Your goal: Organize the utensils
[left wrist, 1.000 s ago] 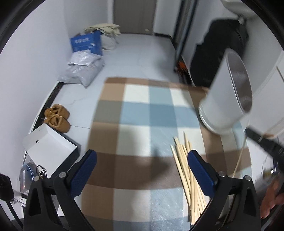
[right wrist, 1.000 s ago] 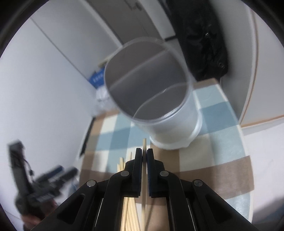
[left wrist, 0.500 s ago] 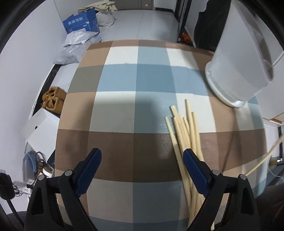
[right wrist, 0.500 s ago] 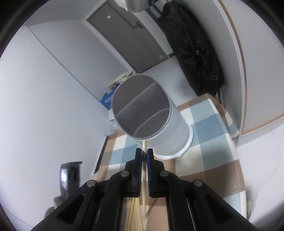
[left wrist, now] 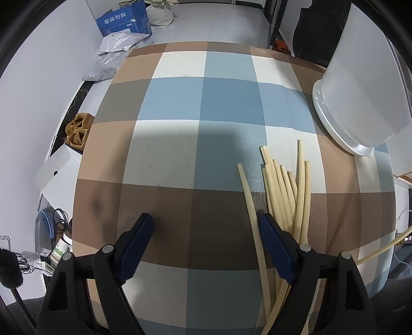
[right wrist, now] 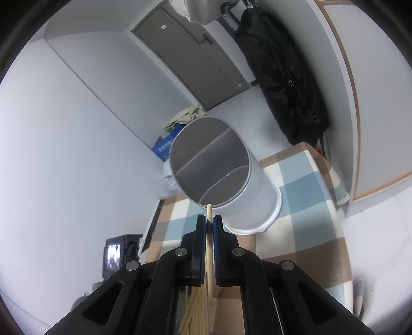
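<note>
Several pale wooden chopsticks point(left wrist: 285, 195) lie in a loose bundle on the checked tablecloth point(left wrist: 180, 154). My left gripper point(left wrist: 206, 224) is open and empty just above the cloth, its right finger beside the bundle. A white divided utensil holder point(left wrist: 360, 85) stands at the table's far right. My right gripper point(right wrist: 209, 219) is shut on one chopstick point(right wrist: 209, 247), held up in front of the holder point(right wrist: 213, 165), whose open top faces me. The chopstick's tip sits just below the holder's rim. The held chopstick's tail shows in the left wrist view point(left wrist: 383, 248).
The table edge curves away at left, with a white box point(left wrist: 56, 172), brown slippers point(left wrist: 78, 128) and a blue carton point(left wrist: 126, 18) on the floor. A black bag point(right wrist: 285, 74) hangs by the wall at right. A small screen point(right wrist: 114, 253) stands at the left.
My left gripper has come down closer to the cloth and the bundle. My right gripper has lifted and drawn back with the chopstick; the holder looks smaller and farther.
</note>
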Available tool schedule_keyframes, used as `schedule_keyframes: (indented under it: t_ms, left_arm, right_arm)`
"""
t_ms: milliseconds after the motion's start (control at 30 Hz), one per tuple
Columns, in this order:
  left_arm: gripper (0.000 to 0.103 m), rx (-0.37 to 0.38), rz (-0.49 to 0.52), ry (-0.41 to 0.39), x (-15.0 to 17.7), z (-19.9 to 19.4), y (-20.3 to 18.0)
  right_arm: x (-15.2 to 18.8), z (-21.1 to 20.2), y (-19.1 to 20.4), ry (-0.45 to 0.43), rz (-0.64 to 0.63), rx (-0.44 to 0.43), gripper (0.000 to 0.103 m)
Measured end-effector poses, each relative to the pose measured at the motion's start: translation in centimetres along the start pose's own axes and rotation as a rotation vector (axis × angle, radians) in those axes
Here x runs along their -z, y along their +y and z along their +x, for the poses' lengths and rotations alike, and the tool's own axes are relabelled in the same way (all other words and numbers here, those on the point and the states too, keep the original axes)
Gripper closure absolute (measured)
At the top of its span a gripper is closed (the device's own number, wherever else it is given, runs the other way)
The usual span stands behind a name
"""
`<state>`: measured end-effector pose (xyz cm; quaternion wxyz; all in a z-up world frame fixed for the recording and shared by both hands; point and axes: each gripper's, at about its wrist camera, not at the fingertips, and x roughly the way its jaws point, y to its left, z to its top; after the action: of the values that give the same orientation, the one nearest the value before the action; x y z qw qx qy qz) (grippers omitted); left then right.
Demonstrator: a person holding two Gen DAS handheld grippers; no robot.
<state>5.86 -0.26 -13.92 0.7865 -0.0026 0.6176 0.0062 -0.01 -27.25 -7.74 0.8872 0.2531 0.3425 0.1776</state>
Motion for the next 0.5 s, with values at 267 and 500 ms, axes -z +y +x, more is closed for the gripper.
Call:
schedule_keyframes:
  t_ms: [267, 500]
  left_arm:
    - [0.067, 0.011, 0.023, -0.014, -0.6, -0.2, -0.5]
    - [0.1, 0.033, 0.019, -0.001, -1.5, 0.0, -0.4]
  right_arm:
    - [0.2, 0.2, 0.4, 0.006, -0.012, 0.0, 0.099]
    - [0.3, 0.3, 0.5, 0.002, -0.016, 0.005, 0.099]
